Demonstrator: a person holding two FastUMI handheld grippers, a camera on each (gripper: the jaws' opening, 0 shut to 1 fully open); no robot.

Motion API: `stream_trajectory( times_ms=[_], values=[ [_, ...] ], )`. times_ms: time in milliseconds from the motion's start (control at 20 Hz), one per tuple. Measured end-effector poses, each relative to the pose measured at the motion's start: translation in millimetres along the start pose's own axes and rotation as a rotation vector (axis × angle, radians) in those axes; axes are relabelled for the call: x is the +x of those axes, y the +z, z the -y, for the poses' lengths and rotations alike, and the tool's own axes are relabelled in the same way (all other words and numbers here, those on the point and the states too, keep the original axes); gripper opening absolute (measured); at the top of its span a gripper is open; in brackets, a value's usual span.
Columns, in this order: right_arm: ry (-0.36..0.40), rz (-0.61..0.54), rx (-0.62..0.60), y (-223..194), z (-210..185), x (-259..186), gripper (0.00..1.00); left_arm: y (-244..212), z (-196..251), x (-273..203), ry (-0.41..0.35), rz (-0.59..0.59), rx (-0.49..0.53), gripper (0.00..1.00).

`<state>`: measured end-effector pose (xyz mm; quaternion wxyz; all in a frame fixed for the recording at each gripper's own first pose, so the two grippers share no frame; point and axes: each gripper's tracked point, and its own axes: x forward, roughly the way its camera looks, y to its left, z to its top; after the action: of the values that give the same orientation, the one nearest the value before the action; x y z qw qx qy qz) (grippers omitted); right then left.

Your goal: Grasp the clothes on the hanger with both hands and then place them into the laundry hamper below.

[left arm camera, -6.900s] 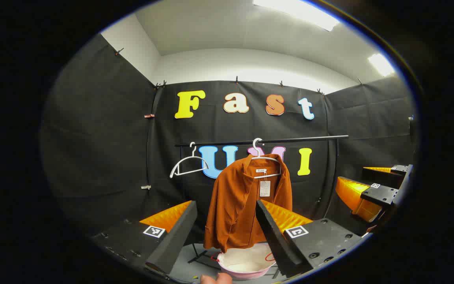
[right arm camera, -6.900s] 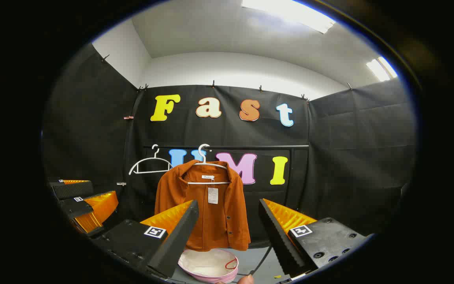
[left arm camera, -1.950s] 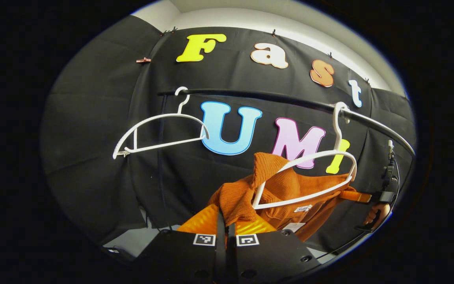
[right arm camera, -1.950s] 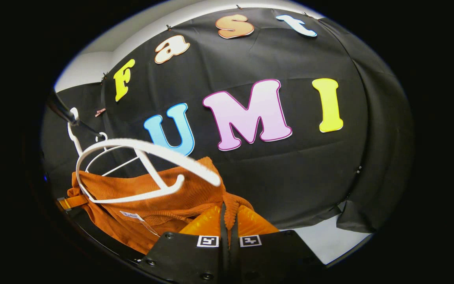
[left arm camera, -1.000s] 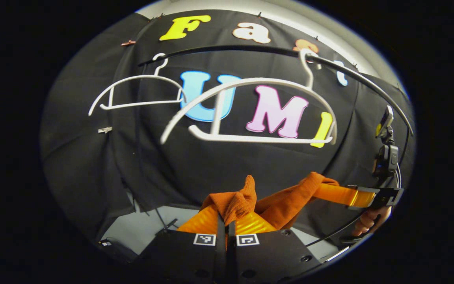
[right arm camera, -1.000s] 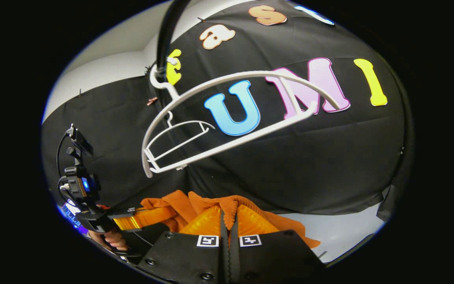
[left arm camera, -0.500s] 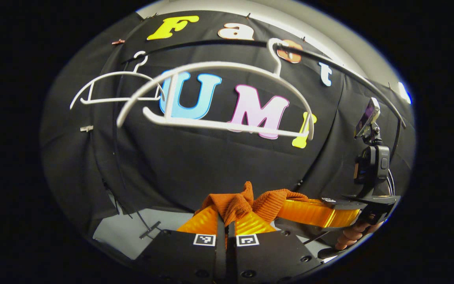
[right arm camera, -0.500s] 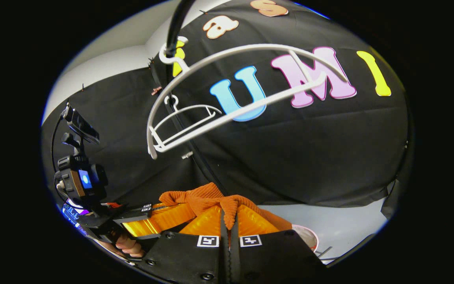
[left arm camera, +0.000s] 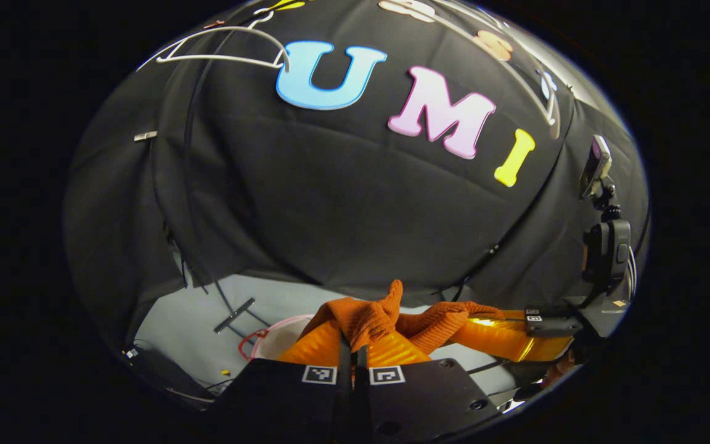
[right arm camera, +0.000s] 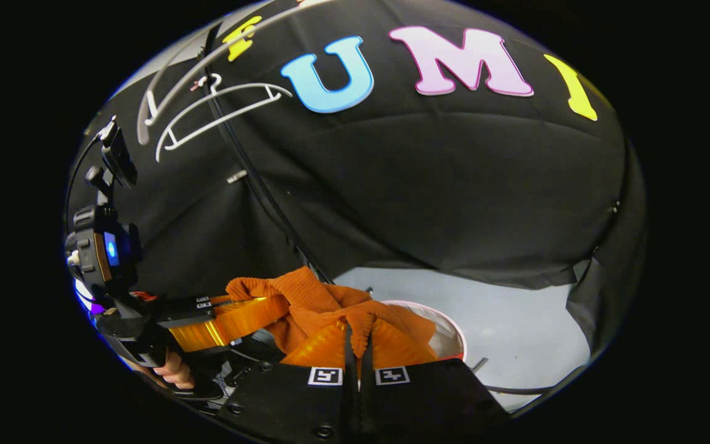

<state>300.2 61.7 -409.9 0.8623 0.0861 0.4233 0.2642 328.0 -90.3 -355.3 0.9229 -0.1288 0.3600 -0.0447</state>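
The rust-orange ribbed shirt (left arm camera: 367, 317) is off its hanger and bunched between both grippers. In the left gripper view my left gripper (left arm camera: 353, 351) is shut on a fold of it, and the right gripper (left arm camera: 503, 333) grips the cloth just to its right. In the right gripper view my right gripper (right arm camera: 355, 348) is shut on another fold of the shirt (right arm camera: 312, 302), with the left gripper (right arm camera: 225, 324) and a hand close on its left. The pink-rimmed white laundry hamper (left arm camera: 269, 336) sits on the floor just beyond the fingers, with its rim (right arm camera: 450, 336) partly hidden by the shirt.
Two bare white hangers (right arm camera: 207, 111) hang on the black rail near the top. A rack leg (right arm camera: 269, 197) slopes down to the grey floor (right arm camera: 515, 327). The black cloth wall stands close behind. A small strip (left arm camera: 233, 314) lies on the floor near the hamper.
Both grippers have come down with the shirt still held. The hangers and rail have slid up toward the top of both views, and the floor and hamper now show.
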Motion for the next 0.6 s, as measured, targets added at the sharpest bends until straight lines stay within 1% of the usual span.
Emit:
stream_trajectory(
  times_ms=[100,200,300,350,450,550,600],
  values=[
    [-0.051,-0.054,-0.009,-24.6,15.9,14.3,0.05,-25.6,-10.2,19.6,0.034,-0.066,0.017,0.05],
    [-0.096,-0.111,-0.001,-47.8,31.4,26.7,0.05,-46.5,-19.2,34.5,0.067,-0.129,0.01,0.05],
    [-0.141,-0.14,0.014,-62.6,43.6,33.1,0.05,-61.4,-26.1,45.2,0.096,-0.19,-0.005,0.05],
    [-0.15,-0.156,0.02,-70.3,47.3,35.4,0.05,-70.4,-28.4,48.5,0.1,-0.212,-0.009,0.05],
    [-0.156,-0.176,0.017,-78.1,50.6,36.3,0.12,-83.9,-31.8,51.8,0.104,-0.233,0.002,0.05],
    [-0.19,-0.197,-0.03,-82.1,59.6,38.7,0.47,-86.0,-36.7,51.8,0.117,-0.245,0.04,0.42],
    [-0.217,-0.212,-0.052,-85.7,64.5,39.8,0.65,-88.8,-41.8,53.8,0.138,-0.254,0.065,0.61]
  ],
)
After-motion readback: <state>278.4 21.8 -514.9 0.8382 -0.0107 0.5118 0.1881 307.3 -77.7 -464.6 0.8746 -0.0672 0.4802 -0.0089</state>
